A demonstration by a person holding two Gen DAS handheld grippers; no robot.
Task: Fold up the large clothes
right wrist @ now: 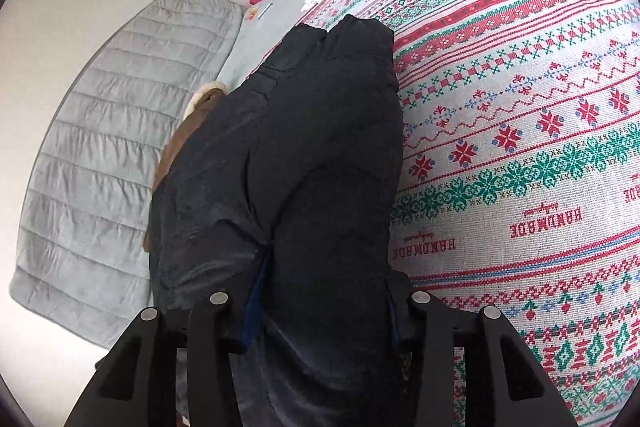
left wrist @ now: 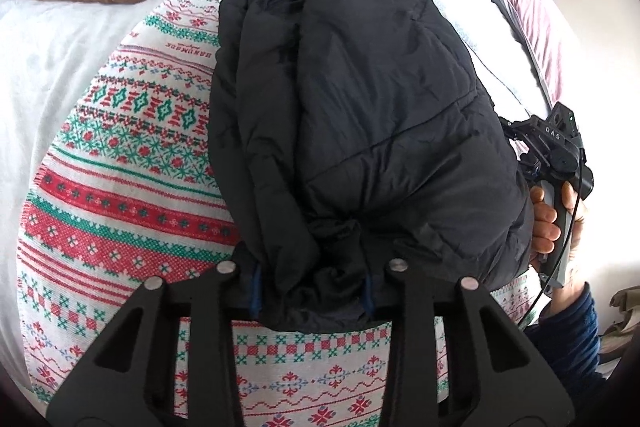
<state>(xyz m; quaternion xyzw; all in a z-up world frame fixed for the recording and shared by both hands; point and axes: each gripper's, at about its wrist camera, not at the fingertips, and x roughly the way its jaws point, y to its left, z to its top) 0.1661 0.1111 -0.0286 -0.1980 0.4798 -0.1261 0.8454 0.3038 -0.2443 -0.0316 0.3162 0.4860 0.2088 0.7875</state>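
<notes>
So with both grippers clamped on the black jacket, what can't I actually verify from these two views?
- Left wrist view: the left gripper fingertips, buried in jacket fabric; contact unseen.
- Left wrist view: the right gripper fingers, hidden behind the jacket's edge.
- Right wrist view: the right gripper fingertips, also swallowed by fabric.
- Right wrist view: the brown item, mostly covered by the jacket.
- Both views: the patterned blanket under the jacket.
</notes>
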